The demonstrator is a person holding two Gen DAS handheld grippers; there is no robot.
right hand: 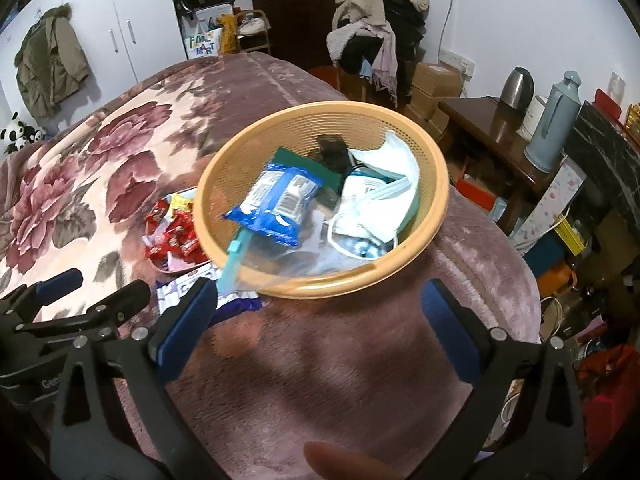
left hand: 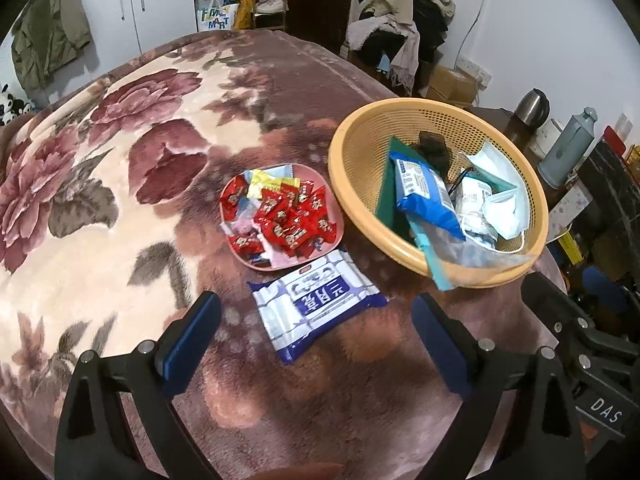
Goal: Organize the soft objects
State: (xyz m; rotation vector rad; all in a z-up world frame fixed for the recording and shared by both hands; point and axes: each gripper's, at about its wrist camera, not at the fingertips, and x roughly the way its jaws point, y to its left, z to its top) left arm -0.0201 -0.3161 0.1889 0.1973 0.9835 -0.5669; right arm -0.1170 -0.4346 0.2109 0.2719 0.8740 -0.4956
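A blue-and-white tissue pack (left hand: 316, 307) lies on the floral blanket, just ahead of my open, empty left gripper (left hand: 316, 340). Behind it a pink plate (left hand: 338, 216) holds red candy wrappers (left hand: 286, 216). An orange mesh basket (left hand: 360, 184) to the right holds a blue snack bag (left hand: 426, 196), face masks (left hand: 498, 200), a green pad and a clear zip bag. My right gripper (right hand: 320, 316) is open and empty, just in front of the basket (right hand: 224, 184). The tissue pack (right hand: 180, 292) is partly hidden behind its left finger.
The bed's right edge drops to a cluttered floor. A wooden side table (right hand: 480, 120) carries a kettle (right hand: 518, 88) and a thermos (right hand: 554, 124). A clothes pile (right hand: 376, 20) and cardboard boxes stand beyond the bed.
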